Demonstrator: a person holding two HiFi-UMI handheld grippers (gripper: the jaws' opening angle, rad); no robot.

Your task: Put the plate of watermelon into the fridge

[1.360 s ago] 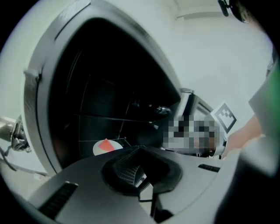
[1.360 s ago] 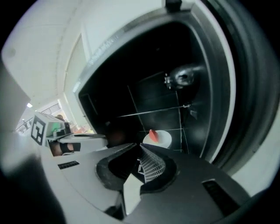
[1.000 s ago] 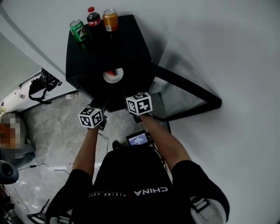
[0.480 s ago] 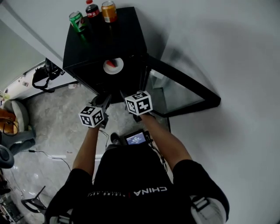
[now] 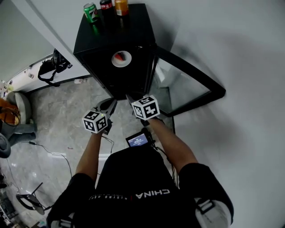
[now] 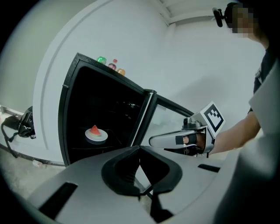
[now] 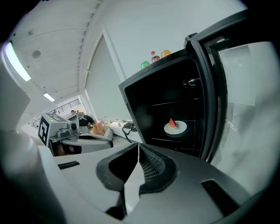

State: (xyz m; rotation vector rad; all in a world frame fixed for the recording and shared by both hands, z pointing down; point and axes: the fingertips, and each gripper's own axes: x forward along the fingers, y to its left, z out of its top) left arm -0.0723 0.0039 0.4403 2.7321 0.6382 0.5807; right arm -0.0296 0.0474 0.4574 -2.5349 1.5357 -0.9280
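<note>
Plate of watermelon (image 5: 121,58): on a shelf inside the fridge (image 5: 129,31), upper centre of frame; door (image 5: 182,84) open. Left tool (image 6: 140,151), right tool (image 7: 138,151): both closed, empty, short of it. Risk: a slammed door could slide the plate or topple the drinks (image 5: 91,10) on top.

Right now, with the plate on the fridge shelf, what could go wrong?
The door stands wide open, so the fridge probably loses cold until someone shuts it. A hard swing could shake the fridge, and the drinks on its top might topple. The left tool and right tool are shut and empty in front of the fridge; a careless push could knock the glass door.
</note>
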